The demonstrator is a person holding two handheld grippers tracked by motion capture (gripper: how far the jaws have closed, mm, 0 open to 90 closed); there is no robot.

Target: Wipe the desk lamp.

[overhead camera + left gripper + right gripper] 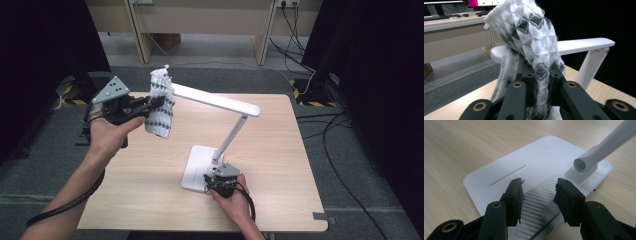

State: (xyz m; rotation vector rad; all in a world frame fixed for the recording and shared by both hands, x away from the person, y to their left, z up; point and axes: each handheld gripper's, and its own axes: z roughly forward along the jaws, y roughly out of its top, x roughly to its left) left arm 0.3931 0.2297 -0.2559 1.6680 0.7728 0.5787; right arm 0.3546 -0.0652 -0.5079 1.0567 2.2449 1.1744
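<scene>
My left gripper (154, 105) (540, 73) is shut on a white knitted cloth (161, 107) (534, 37) with a black pattern. It holds the cloth up against the left end of the lamp head (215, 100) (584, 45). The white desk lamp stands on the table with its flat base (196, 165) (524, 160) near the front. Over the ribbed near part of that base my right gripper (212, 182) (539, 192) stands open, its jaws apart with nothing gripped between them. The lamp's arm (609, 140) rises at the right from its foot on the base.
The lamp sits on a light wooden table (150, 200). Behind the table are pale desk legs (142, 35) and grey carpet. Cables (310, 75) run over the floor at the right. Dark curtains close both sides.
</scene>
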